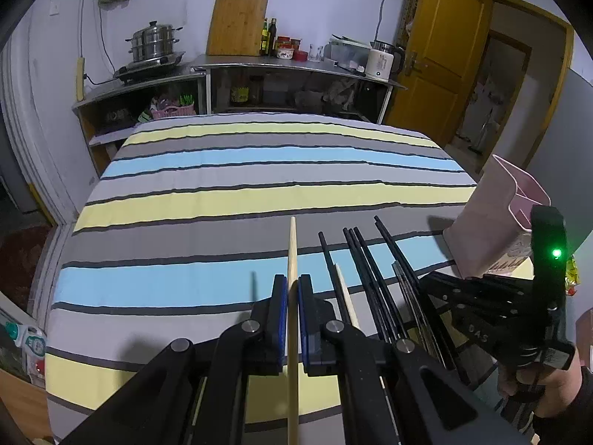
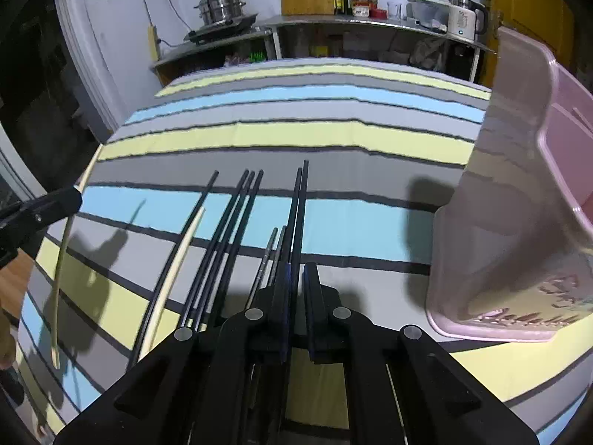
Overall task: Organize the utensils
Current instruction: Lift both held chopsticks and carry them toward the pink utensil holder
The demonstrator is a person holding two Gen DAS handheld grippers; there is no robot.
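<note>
Black chopsticks [image 2: 237, 230] between wooden chopstick [image 2: 174, 282] and pink holder [image 2: 519, 200].

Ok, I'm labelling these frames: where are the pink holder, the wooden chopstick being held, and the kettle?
pink holder [image 2: 519, 193]: right wrist view, outer side wall.
wooden chopstick [image 1: 292, 244]: left wrist view, shaft beyond the left tool.
kettle [image 1: 379, 63]: left wrist view, white body.

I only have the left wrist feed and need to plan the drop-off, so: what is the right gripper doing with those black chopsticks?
Observer: The right gripper is shut on a pair of black chopsticks.
Operator: Is the pink holder near it?
Observer: The pink holder stands right of that pair, opening tilted toward the camera.
Operator: Anything left lying loose?
Observer: Yes, a second wooden chopstick, more black ones and two metal ones lie on the striped cloth.
</note>
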